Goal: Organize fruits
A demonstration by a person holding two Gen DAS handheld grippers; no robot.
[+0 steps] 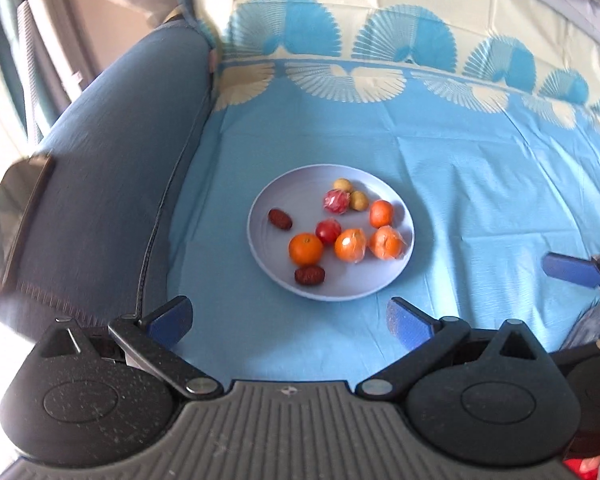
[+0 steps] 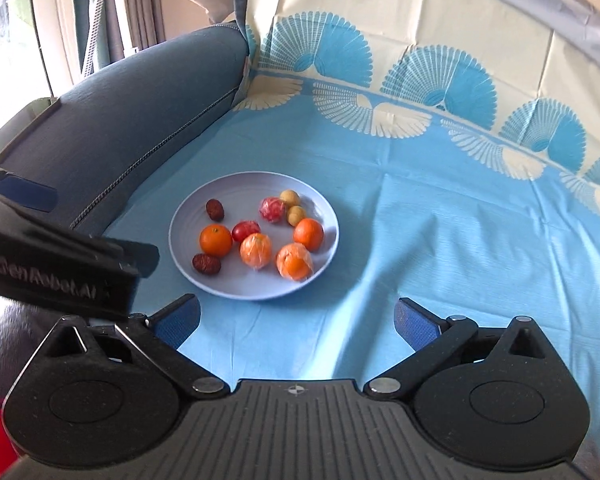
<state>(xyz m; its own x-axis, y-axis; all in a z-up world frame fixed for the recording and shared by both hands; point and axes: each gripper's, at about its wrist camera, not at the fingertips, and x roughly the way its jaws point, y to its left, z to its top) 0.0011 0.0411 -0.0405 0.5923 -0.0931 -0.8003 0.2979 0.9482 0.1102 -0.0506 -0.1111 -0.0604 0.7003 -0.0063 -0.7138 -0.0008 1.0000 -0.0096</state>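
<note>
Both claws hung wide and empty, the left gripper [image 1: 288,320] and the right gripper [image 2: 296,320] well short of the plate [image 1: 388,280]. All the fruit [image 1: 306,249] lay there, gathered, seemingly sorted already.

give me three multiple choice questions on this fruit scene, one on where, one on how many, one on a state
1. Where are the fruits?
A on the plate
B on the armrest
C scattered on the cloth

2. How many dark red dates?
A one
B two
C four

3. How do the left gripper's jaws stand?
A shut on an orange
B wide open, empty
C shut on a date

Answers:
1 A, all lie on the plate on the blue cloth.
2 B, one date far, one near.
3 B, the left gripper holds nothing.
</note>
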